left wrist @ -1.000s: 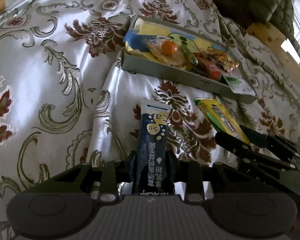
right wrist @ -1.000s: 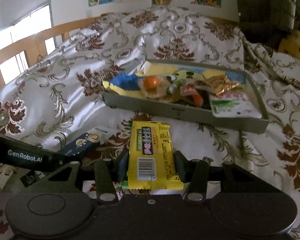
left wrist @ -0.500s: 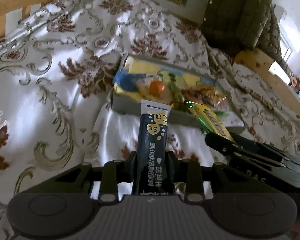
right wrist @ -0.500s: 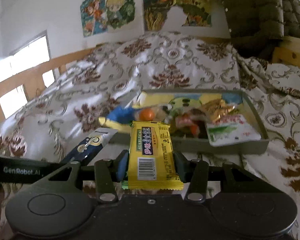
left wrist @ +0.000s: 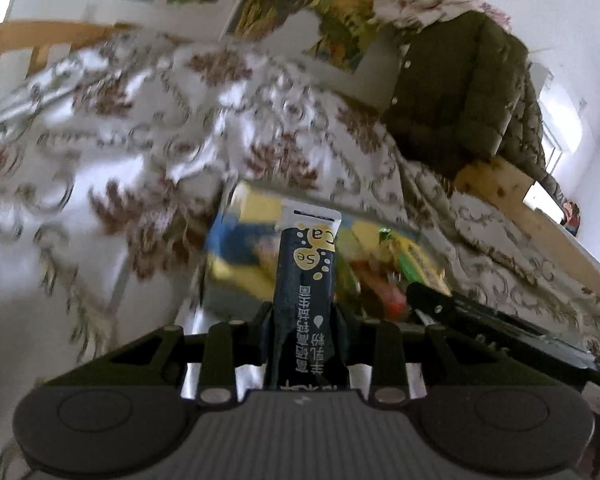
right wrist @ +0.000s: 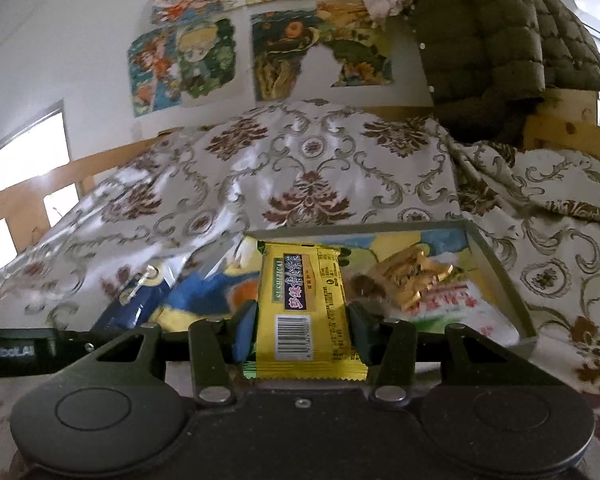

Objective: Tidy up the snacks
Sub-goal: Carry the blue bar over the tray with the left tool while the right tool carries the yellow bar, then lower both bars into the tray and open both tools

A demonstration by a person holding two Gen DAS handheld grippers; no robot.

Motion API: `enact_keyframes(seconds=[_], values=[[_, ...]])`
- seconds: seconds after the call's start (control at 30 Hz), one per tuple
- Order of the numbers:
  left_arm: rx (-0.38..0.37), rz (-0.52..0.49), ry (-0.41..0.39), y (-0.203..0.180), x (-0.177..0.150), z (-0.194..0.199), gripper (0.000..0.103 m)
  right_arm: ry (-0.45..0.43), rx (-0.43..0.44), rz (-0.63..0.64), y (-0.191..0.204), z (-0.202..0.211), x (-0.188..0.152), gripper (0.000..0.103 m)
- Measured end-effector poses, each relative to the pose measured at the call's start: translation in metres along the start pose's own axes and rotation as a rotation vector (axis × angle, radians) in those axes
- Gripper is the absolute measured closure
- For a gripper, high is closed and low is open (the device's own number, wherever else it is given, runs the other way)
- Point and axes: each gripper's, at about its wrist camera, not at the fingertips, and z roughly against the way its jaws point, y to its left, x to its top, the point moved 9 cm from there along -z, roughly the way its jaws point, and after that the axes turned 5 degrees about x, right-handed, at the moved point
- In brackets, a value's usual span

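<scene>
My left gripper [left wrist: 302,320] is shut on a dark blue stick packet [left wrist: 305,280] with yellow bubbles, held up in front of the grey tray [left wrist: 216,280]. My right gripper [right wrist: 302,332] is shut on a yellow snack bar packet [right wrist: 305,312], held over the near edge of the same tray [right wrist: 500,276]. The tray lies on the bed and holds several snacks, among them gold-wrapped sweets [right wrist: 412,276] and a white and green packet [right wrist: 456,312]. The blue packet [right wrist: 136,304] and the left gripper's arm [right wrist: 40,350] show at the left of the right wrist view.
The bed has a white floral cover [right wrist: 308,168] with wooden rails [right wrist: 28,208]. A dark green padded jacket [right wrist: 496,40] hangs at the far right over a wooden frame. Posters [right wrist: 204,60] are on the wall. The right gripper's body [left wrist: 500,328] reaches in beside the left one.
Both grippers have risen and tilted upward with their packets and moved closer to the tray. The wall and posters have come into view.
</scene>
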Motion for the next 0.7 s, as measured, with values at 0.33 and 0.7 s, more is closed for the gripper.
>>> enact_keyframes(seconds=[0.33,0.7], values=[[0.003,0.077,-0.104,0.007,0.052,-0.067,0.068,0.001,-0.010,0.088,0.000,-0.046,0.003,0.053],[0.053,0.069,-0.041,0.024,0.039,-0.106,0.068,0.036,-0.056,0.153,0.003,-0.096,0.001,0.053]])
